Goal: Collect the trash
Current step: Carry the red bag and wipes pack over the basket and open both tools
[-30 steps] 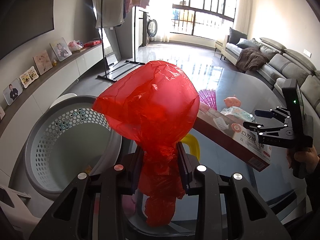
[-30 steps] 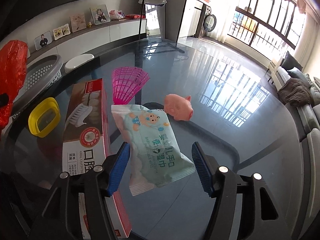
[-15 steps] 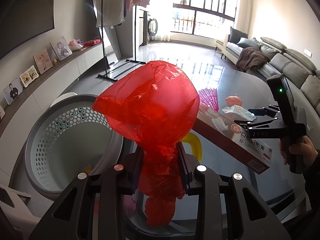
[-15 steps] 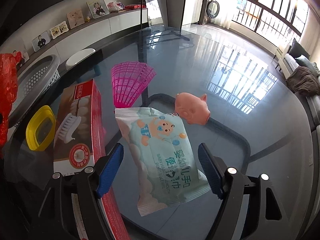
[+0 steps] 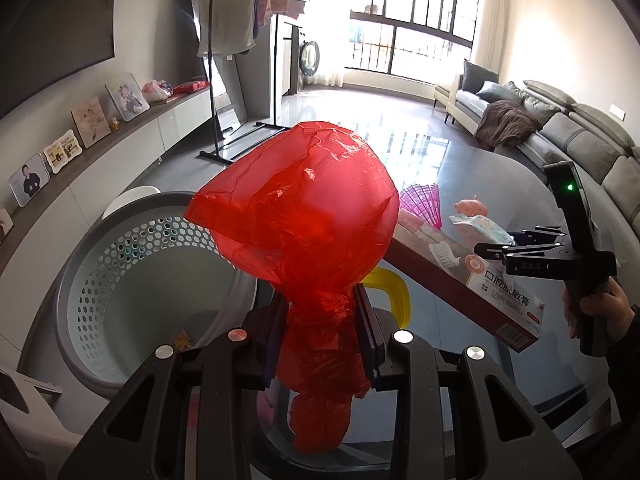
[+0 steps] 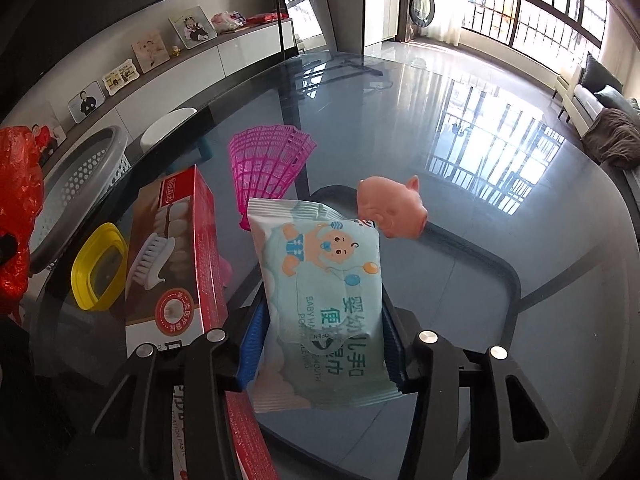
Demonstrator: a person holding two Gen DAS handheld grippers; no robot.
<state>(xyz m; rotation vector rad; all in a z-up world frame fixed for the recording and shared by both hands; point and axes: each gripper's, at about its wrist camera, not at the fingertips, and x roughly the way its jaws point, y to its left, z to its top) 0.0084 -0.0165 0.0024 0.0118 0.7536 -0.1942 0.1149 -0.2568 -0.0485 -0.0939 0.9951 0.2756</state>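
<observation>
Red bag (image 5: 296, 216) fills the middle of the left wrist view and hides part of the glass table (image 5: 500, 184) behind it; bin (image 5: 132, 280) bottom hard to read, just a small yellowish scrap in there. Left gripper (image 5: 320, 336) is clamped narrow on the bag's bunched neck, bag puffed up above the fingers, over the table edge w/ the bin just left.

Right gripper (image 6: 324, 344) straddles the wipes pack (image 6: 324, 292), jaws closing, blue pads at both sides of the pack; pack lies flat on the table, its near end cut off by the fingers. Toothpaste box (image 6: 176, 252) just left, its near end under the gripper body.

Only the right view shows the pack's print, pig toy (image 6: 392, 208), pink fan (image 6: 268, 164), yellow lid (image 6: 98, 266) clearly. Left view shows the right gripper from outside, hand (image 5: 596, 308) on its handle.
</observation>
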